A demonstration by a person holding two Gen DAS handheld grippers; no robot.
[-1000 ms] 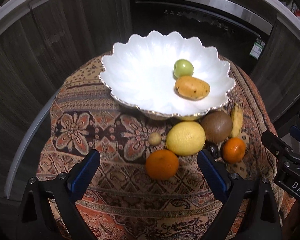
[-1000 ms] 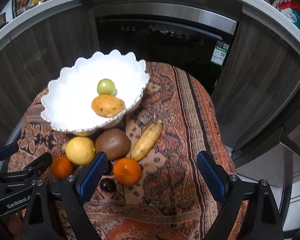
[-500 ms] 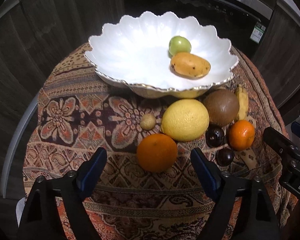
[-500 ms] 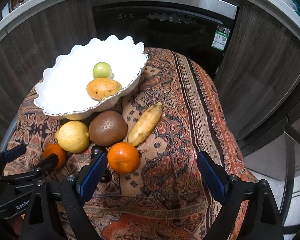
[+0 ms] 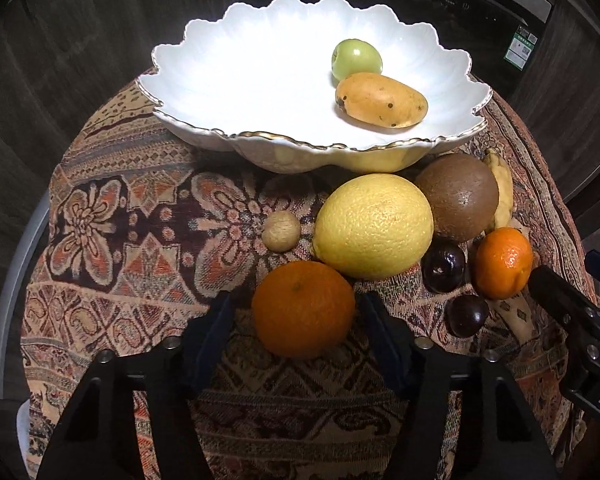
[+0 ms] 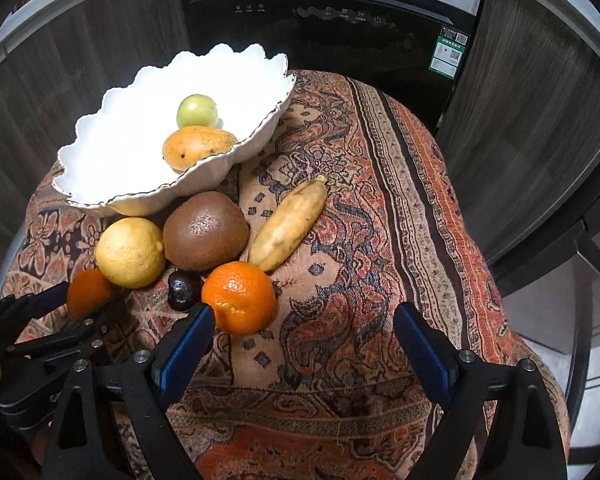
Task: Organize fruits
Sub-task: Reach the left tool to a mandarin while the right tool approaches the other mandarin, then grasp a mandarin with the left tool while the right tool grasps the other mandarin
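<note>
Orange (image 5: 303,309), round, dimpled, btwn closing left gripper (image 5: 296,322) fingers.

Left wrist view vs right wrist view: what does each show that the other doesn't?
Only the left wrist view shows the small round beige nut-like fruit, a second dark purple round fruit, and the left gripper closing around the large orange, pads not yet pressing.

Only the right wrist view shows the whole pale yellow banana-shaped fruit and the right gripper open, with only cloth between its fingers.

Both show the white scalloped bowl holding a green round fruit and a yellow-orange mango, plus the yellow citrus, brown round fruit and small tangerine.
</note>
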